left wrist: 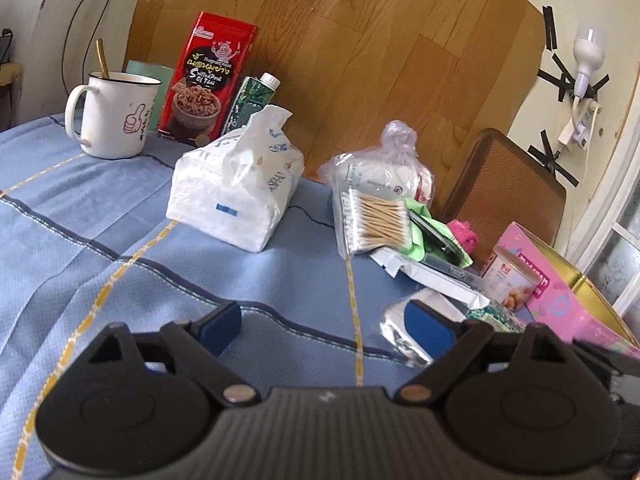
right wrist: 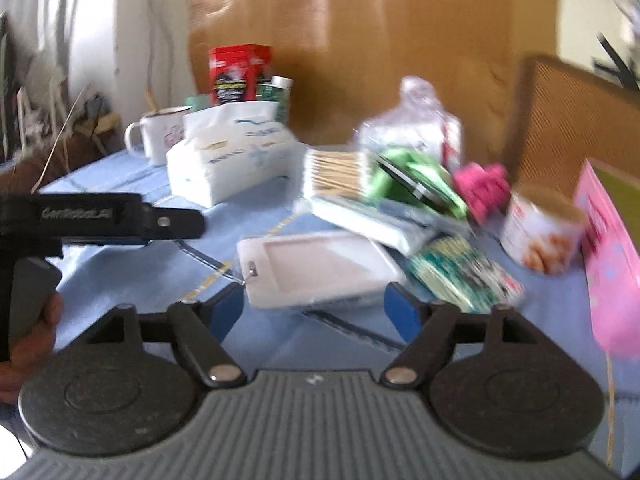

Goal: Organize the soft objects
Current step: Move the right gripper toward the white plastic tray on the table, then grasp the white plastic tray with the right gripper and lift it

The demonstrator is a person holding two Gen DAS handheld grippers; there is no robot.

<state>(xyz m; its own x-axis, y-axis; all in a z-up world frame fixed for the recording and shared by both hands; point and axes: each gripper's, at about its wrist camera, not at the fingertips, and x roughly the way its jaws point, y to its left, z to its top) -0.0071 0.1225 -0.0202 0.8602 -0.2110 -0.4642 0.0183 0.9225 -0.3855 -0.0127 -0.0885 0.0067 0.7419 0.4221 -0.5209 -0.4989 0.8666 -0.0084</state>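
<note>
Jaws gape on our left gripper and right gripper, both empty above the tablecloth, near the tissue pack.

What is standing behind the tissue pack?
Behind the tissue pack stand a red snack pouch and a green carton with a white cap; the pack hides the carton's base.

Item count, left wrist view:

- Tissue pack: 1, at 11 o'clock.
- Mug: 1, at 10 o'clock, containing 1 spoon.
- Red snack tin: 1.
- Green carton: 1.
- Cotton swab bag: 1, at 1 o'clock.
- Knotted clear bag: 1.
- Round can: 1, at 3 o'clock.
- Pink box: 1.
- White card holder: 1.
- Hand-held grippers: 2, left and right.
</note>
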